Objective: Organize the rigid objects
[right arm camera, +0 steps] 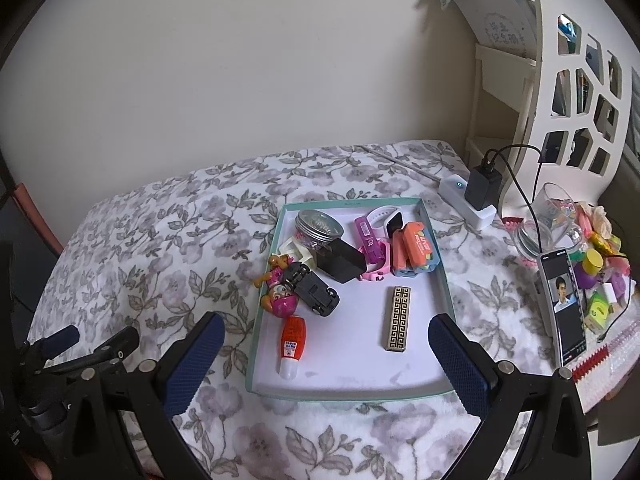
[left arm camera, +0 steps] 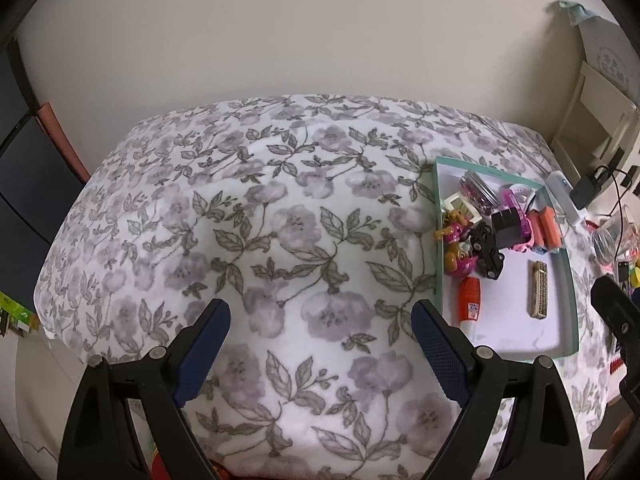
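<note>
A shallow teal-rimmed tray (right arm camera: 446,288) with a white floor lies on a floral blanket (right arm camera: 160,240). In it are a gold patterned bar (right arm camera: 397,317), an orange and white tube (right arm camera: 293,340), a black toy car (right arm camera: 314,289), a pink doll toy (right arm camera: 280,294), a black box (right arm camera: 340,265), a metal tin (right arm camera: 319,226), a purple tube (right arm camera: 369,240) and an orange case (right arm camera: 418,246). My right gripper (right arm camera: 326,354) is open and empty, above the tray's near end. My left gripper (left arm camera: 320,332) is open and empty over bare blanket, left of the tray (left arm camera: 437,216).
A phone (right arm camera: 562,308) stands right of the tray. Behind it are a glass jar (right arm camera: 550,220), small colourful items (right arm camera: 600,272) and a power strip with a black charger (right arm camera: 482,190). A white shelf (right arm camera: 576,80) stands at the back right. The wall is behind.
</note>
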Action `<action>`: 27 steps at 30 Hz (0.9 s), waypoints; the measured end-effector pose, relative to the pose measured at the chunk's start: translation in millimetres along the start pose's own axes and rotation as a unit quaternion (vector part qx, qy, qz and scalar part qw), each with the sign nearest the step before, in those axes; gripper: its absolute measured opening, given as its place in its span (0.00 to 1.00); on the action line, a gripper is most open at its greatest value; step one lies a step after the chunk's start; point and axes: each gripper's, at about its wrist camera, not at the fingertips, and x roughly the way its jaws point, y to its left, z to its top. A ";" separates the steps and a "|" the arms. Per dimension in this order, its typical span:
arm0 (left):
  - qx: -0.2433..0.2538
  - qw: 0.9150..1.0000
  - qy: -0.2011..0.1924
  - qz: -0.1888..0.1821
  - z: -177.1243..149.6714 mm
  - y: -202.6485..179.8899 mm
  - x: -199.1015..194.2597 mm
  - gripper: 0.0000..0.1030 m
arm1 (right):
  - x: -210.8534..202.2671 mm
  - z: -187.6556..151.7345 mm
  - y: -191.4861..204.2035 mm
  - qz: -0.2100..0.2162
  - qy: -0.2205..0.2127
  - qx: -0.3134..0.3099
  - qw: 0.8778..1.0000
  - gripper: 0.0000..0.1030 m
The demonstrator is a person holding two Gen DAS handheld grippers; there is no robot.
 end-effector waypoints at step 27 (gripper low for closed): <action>0.007 1.000 -0.007 0.004 -8.6 10.7 -7.5 0.90 | 4.6 -11.1 -1.2 -0.019 0.022 -0.007 1.000 1.00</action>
